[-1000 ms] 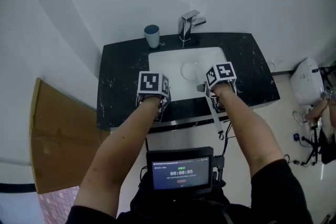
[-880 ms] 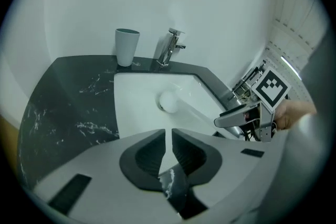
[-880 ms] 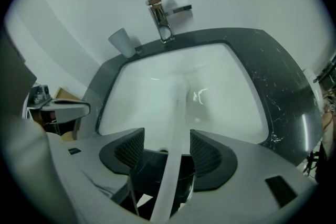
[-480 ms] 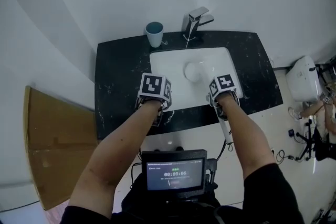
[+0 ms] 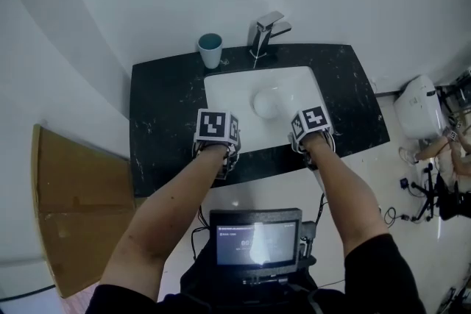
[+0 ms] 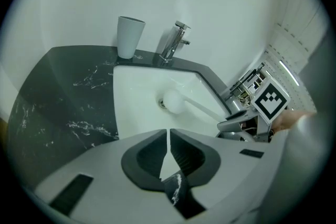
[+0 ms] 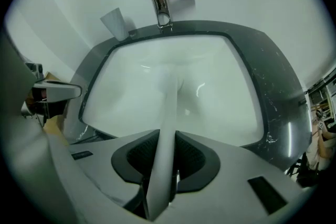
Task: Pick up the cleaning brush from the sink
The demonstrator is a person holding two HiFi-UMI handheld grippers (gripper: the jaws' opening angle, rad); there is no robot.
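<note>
The white cleaning brush has a round head (image 5: pixel 266 104) in the white sink (image 5: pixel 228 88) near the drain, and a long handle (image 7: pixel 167 128) running back to my right gripper (image 7: pixel 164 140), which is shut on it at the sink's front edge. In the left gripper view the brush head (image 6: pixel 173 102) and handle slant toward the right gripper (image 6: pixel 247 119). My left gripper (image 6: pixel 169 134) is shut with nothing in it, hovering over the sink's front left edge (image 5: pixel 215 130).
A chrome tap (image 5: pixel 263 33) stands behind the basin. A teal cup (image 5: pixel 210 49) sits on the black marble counter (image 5: pixel 158 106) at the back left. A brown board (image 5: pixel 70 209) leans at the left. A white appliance (image 5: pixel 417 110) is on the floor at right.
My right gripper's jaws have closed tight on the brush handle, which earlier sat loosely between them. The right gripper drew back to the sink's front edge. The left gripper barely moved.
</note>
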